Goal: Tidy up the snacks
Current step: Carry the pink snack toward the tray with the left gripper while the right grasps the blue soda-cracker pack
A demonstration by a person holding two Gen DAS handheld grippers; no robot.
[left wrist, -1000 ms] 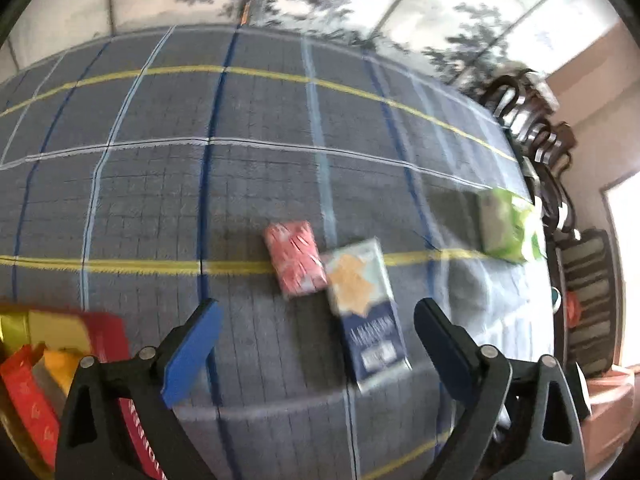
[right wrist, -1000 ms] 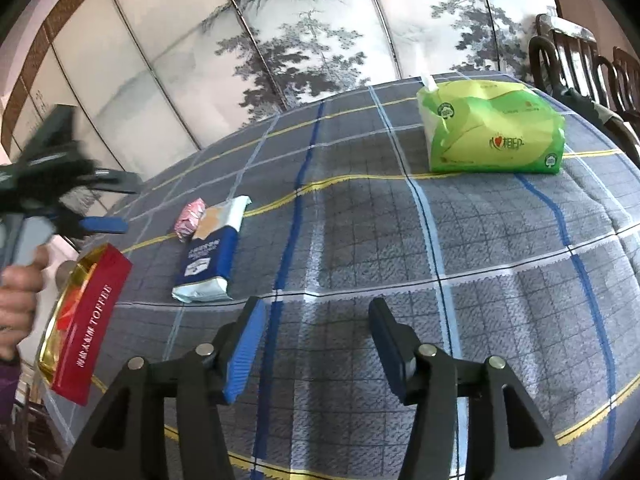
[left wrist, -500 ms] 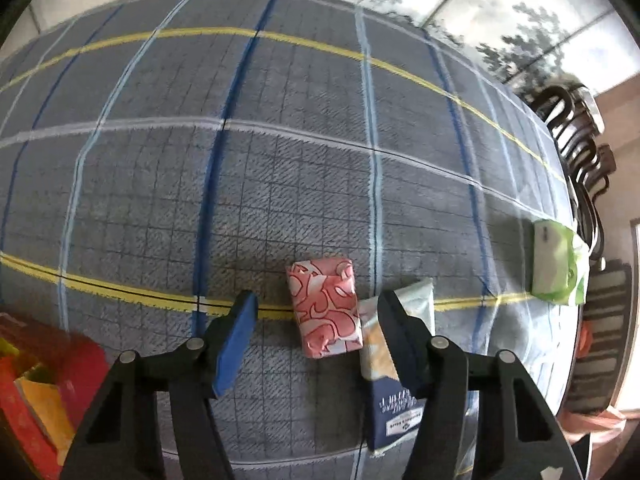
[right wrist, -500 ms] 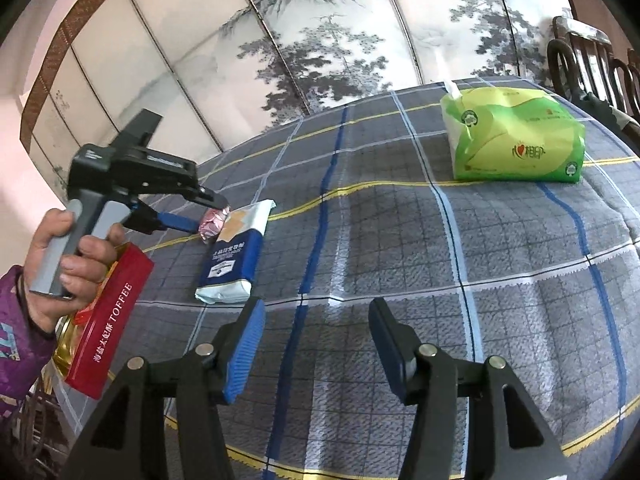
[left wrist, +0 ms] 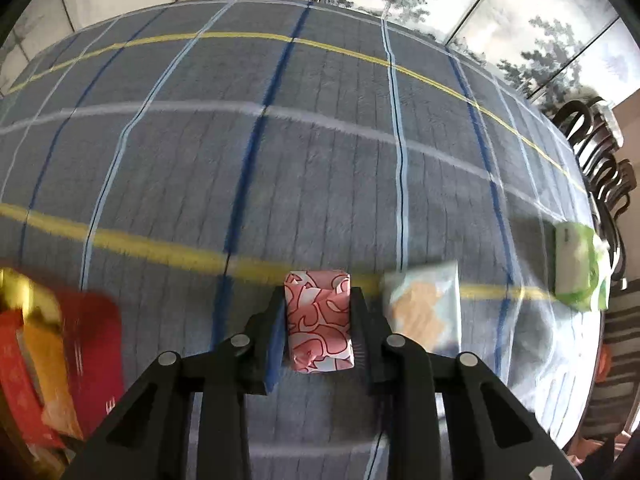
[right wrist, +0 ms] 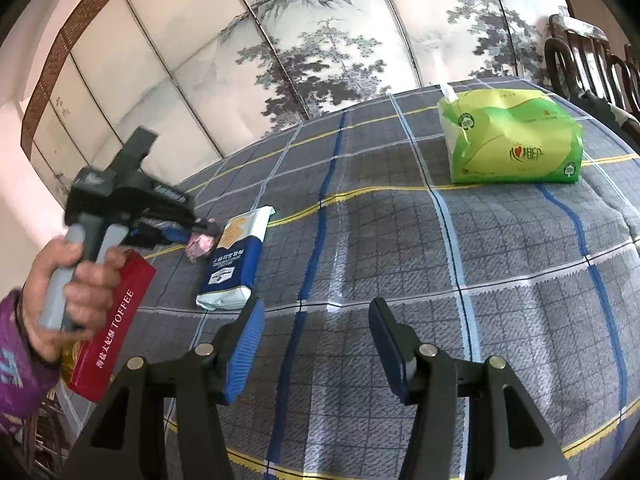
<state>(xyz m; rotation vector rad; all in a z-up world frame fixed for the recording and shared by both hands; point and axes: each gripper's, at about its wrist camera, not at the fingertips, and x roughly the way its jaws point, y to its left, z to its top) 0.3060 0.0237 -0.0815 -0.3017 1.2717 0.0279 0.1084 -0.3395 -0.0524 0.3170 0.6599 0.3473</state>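
Snacks lie on the plaid tablecloth (left wrist: 320,140): the left gripper (left wrist: 318,332) has just closed its jaws onto the small pink-and-white wrapped packet (left wrist: 319,322). The blue-and-white cracker pouch (right wrist: 236,260) awaits beside the red toffee box (right wrist: 112,332). The right gripper (right wrist: 316,336) hovers half-open, empty.

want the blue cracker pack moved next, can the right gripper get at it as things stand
Probably yes. The right gripper is open and empty, with bare tablecloth up to the blue cracker pack. The left gripper, shut on the pink snack, crowds only its far end.
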